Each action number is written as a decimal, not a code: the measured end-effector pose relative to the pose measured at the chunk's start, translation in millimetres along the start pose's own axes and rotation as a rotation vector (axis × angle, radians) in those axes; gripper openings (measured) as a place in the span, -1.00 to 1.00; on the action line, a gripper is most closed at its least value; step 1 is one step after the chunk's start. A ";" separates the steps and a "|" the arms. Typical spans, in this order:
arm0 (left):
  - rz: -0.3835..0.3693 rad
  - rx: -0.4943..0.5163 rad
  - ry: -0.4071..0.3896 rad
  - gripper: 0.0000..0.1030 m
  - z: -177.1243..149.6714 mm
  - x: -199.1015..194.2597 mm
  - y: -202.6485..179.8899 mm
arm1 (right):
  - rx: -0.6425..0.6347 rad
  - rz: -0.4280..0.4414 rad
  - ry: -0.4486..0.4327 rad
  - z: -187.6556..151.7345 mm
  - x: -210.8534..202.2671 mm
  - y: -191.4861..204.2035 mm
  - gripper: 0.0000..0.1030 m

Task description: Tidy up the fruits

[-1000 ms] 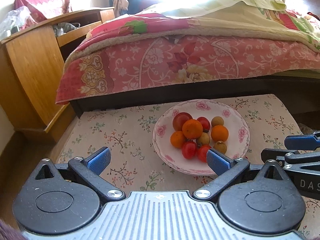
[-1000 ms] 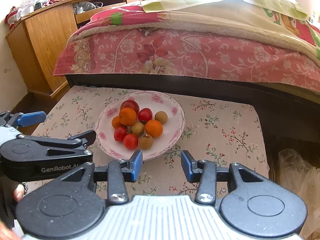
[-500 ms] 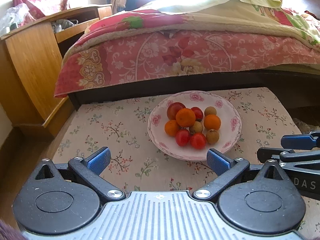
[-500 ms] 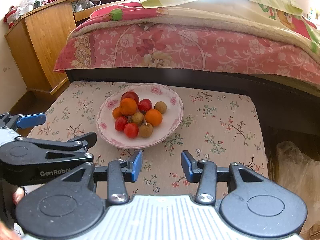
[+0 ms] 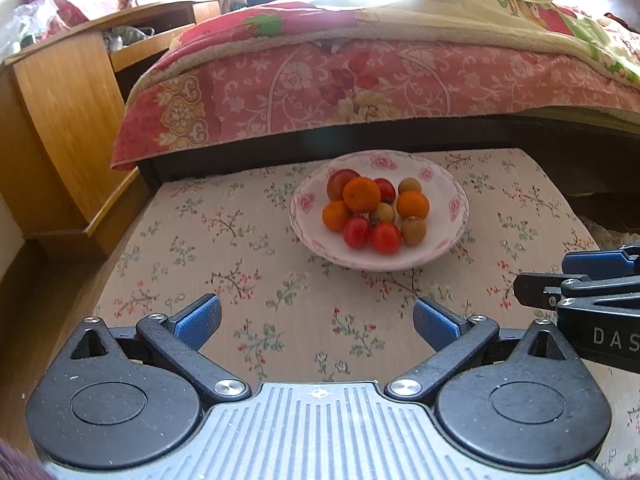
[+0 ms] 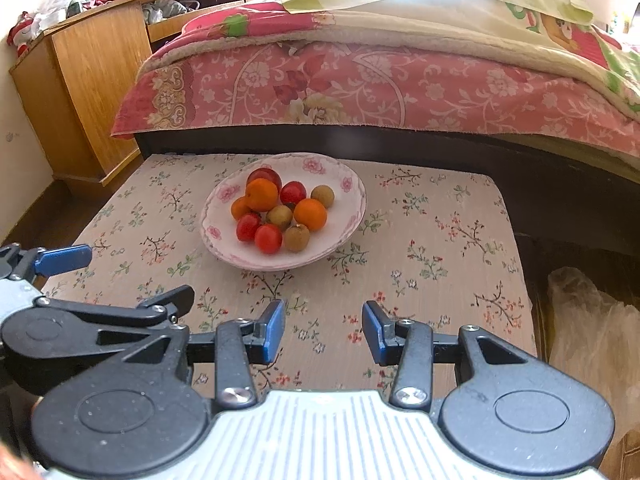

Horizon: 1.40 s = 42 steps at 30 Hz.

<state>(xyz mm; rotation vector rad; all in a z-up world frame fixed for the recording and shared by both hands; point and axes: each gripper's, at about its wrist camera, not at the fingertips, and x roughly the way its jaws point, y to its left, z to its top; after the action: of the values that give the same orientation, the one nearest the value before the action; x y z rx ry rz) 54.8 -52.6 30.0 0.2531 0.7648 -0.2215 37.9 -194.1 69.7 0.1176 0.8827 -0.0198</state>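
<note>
A floral-rimmed bowl (image 5: pixel 456 204) of fruit sits on a table (image 5: pixel 248 248) covered in a flowered cloth, in front of a bed (image 6: pixel 400 80) draped with a pink quilt. Inside the bowl, oranges (image 5: pixel 361 195), red tomatoes (image 5: pixel 386 238) and small brown fruits (image 5: pixel 413 231) lie heaped together, touching. The left tongs (image 5: pixel 316 318) hang wide open and hold nothing, well short of the bowl; the right tongs (image 6: pixel 323 330) are likewise parted and empty. A wooden cabinet (image 6: pixel 96 76) stands left of the bed.
</note>
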 end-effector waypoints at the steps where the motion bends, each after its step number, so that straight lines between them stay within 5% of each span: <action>1: 0.000 0.001 0.001 1.00 -1.4 -1.0 0.2 | 0.001 -0.001 0.002 -1.5 -1.1 0.6 -0.11; 42: 0.019 0.002 0.052 0.99 -49.5 -27.8 7.0 | 0.035 0.007 0.066 -53.9 -24.2 22.8 -0.11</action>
<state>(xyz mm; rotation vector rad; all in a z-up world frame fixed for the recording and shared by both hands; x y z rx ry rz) 5.0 -27.9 16.3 0.2689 0.8138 -0.1985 -17.4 -166.2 56.7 0.1546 0.9476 -0.0254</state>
